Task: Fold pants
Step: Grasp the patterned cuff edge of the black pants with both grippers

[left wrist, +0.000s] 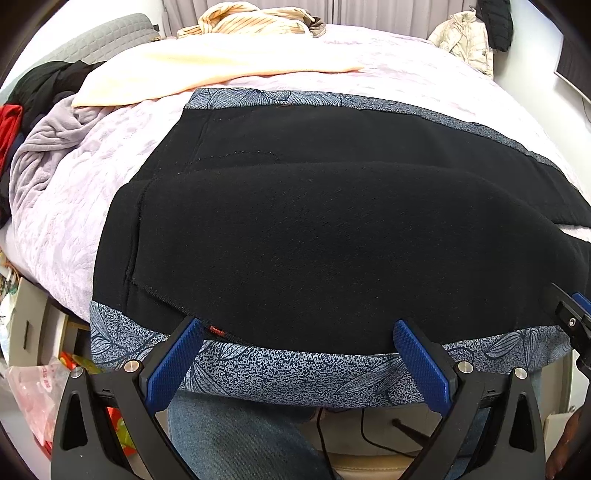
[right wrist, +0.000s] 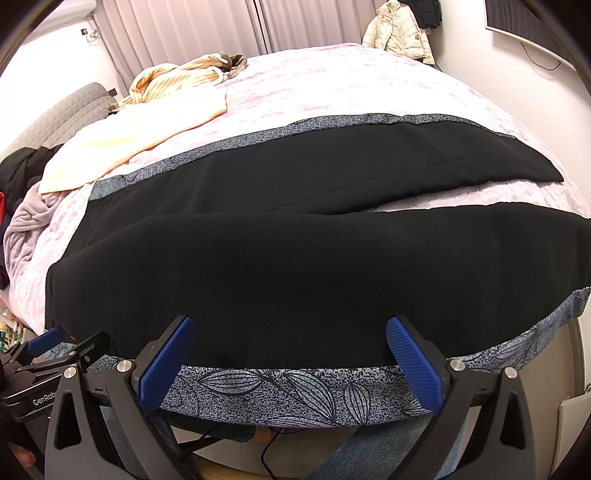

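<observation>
Black pants lie spread flat on a blue-grey leaf-print cloth at the bed's near edge, waist to the left, legs running right. In the right wrist view the pants show two legs split apart at the right. My left gripper is open and empty at the near hem, by the waist corner with a small red tag. My right gripper is open and empty at the near edge of the front leg. Each gripper shows at the edge of the other's view.
The bed has a pink quilt. A cream blanket, a striped garment and a grey throw lie at the left and far side. A pale jacket hangs at the back right. Jeans-clad legs are below the bed edge.
</observation>
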The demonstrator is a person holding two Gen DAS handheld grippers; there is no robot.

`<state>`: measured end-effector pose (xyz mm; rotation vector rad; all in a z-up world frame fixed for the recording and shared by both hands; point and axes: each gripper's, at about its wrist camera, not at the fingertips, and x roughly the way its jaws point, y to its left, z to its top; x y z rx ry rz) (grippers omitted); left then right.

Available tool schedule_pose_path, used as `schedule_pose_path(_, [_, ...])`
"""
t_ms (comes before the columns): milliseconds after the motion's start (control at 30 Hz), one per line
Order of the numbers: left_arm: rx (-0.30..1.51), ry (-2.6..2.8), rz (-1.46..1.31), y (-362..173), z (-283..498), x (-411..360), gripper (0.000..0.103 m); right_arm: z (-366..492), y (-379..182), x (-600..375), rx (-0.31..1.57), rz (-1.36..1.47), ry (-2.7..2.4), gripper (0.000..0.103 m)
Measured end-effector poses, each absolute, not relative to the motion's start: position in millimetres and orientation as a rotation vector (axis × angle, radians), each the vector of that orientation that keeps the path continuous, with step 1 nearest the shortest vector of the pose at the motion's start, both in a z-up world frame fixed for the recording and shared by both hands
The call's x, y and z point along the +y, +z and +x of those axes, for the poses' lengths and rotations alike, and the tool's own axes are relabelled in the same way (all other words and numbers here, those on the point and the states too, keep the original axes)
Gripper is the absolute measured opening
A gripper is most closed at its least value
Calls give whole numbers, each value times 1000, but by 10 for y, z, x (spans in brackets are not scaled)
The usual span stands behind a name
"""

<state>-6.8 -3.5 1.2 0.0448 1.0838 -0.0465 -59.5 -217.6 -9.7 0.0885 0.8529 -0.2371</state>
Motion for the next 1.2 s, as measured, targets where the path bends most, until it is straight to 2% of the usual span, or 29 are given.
schedule_pose_path(1200, [1058,-40,69,55,-194,-60,103,-671,-75,-2172,839,108,-227,103])
